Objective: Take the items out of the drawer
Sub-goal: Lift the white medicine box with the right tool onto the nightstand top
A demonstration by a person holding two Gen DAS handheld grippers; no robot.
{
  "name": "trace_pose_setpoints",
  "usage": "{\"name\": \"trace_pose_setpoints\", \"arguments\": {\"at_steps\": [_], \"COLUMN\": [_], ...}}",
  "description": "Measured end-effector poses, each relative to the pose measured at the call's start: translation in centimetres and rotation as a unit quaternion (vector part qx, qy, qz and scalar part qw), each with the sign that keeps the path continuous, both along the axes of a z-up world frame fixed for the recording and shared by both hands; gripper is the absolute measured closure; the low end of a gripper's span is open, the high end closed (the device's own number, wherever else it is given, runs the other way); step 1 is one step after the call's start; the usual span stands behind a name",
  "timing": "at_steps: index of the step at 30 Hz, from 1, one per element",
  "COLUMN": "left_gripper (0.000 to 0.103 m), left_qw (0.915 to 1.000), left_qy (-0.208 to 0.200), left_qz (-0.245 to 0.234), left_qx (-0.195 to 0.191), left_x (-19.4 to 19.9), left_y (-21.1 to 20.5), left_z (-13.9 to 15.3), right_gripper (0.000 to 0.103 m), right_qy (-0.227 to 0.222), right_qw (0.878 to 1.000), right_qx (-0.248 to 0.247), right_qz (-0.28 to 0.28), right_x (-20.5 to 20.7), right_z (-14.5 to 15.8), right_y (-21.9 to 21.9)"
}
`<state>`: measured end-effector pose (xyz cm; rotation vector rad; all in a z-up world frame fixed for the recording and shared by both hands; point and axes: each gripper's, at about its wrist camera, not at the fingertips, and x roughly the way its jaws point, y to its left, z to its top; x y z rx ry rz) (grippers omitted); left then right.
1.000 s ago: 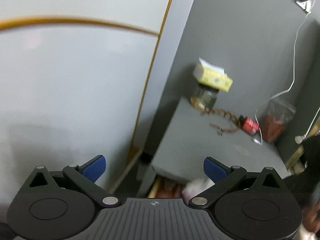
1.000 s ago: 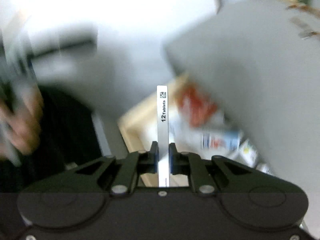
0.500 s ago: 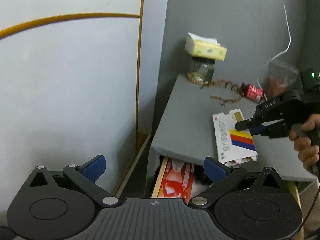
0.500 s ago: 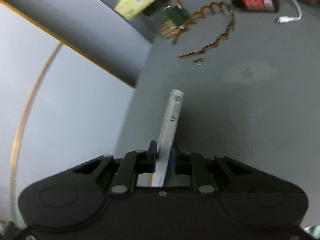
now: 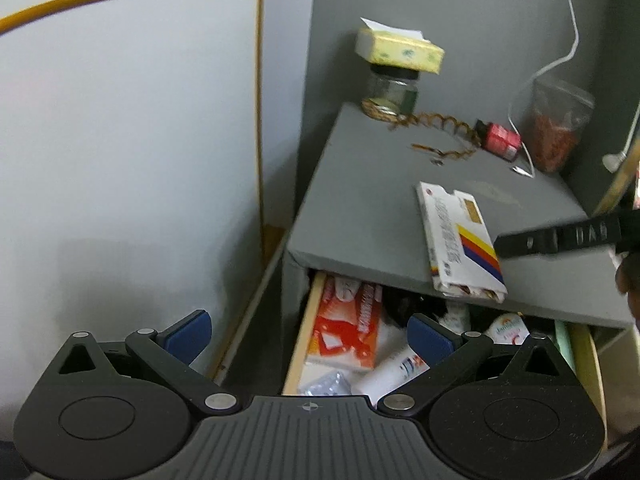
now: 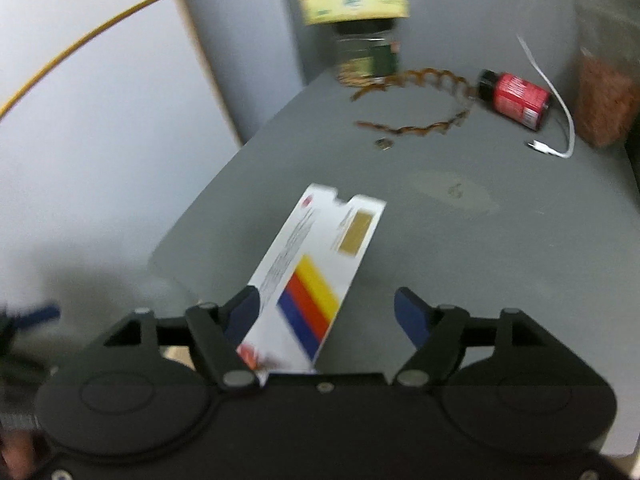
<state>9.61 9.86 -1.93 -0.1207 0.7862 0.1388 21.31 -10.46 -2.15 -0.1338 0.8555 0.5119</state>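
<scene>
While both claws, left (image 5: 308, 336) and right (image 6: 326, 314), gape wide, the flat white striped carton (image 5: 460, 240) lies on the grey matte surface (image 5: 360, 208) above the open wooden drawer (image 5: 308, 320), grey walls behind.

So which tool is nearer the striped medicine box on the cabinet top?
Right. The right tool is open with the striped medicine box lying between its fingers. The left tool is open too, lower down over the open drawer.

The grey cabinet top (image 5: 360, 216) hides most of the open wooden drawer (image 5: 304, 320) (packets inside partly covered); the right wrist view is motion-blurred throughout.
</scene>
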Motion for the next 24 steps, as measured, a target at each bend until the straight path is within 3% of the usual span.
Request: {"name": "trace_pose_setpoints", "arguments": {"at_steps": [6, 10, 13, 19, 24], "left_gripper": [0.000, 0.000, 0.000, 0.000, 0.000], "left_qw": [0.9999, 0.9997, 0.9997, 0.9995, 0.9994], "left_qy": [-0.001, 0.002, 0.003, 0.001, 0.000], "left_qz": [0.000, 0.000, -0.002, 0.002, 0.007], "left_qx": [-0.012, -0.024, -0.025, -0.031, -0.034], "left_x": [0.3, 0.4, 0.4, 0.5, 0.6], "left_y": [0.2, 0.4, 0.3, 0.7, 1.3], "left_z": [-0.1, -0.2, -0.3, -0.2, -0.3], "right_gripper": [0.028, 0.028, 0.037, 0.051, 0.052], "right_qy": [0.010, -0.024, -0.015, 0.009, 0.024], "right_qw": [0.999, 1.000, 1.000, 1.000, 0.999], "right_qx": [0.022, -0.011, -0.023, 0.018, 0.029], "right_qz": [-0.021, 0.017, 0.010, -0.009, -0.037], "right_x": [0.1, -0.4, 0.1, 3.4, 6.0], "right_z": [-1.5, -2.2, -2.6, -2.5, -2.2], "right_y": [0.5, 2.8, 3.7, 5.9, 8.0]}}
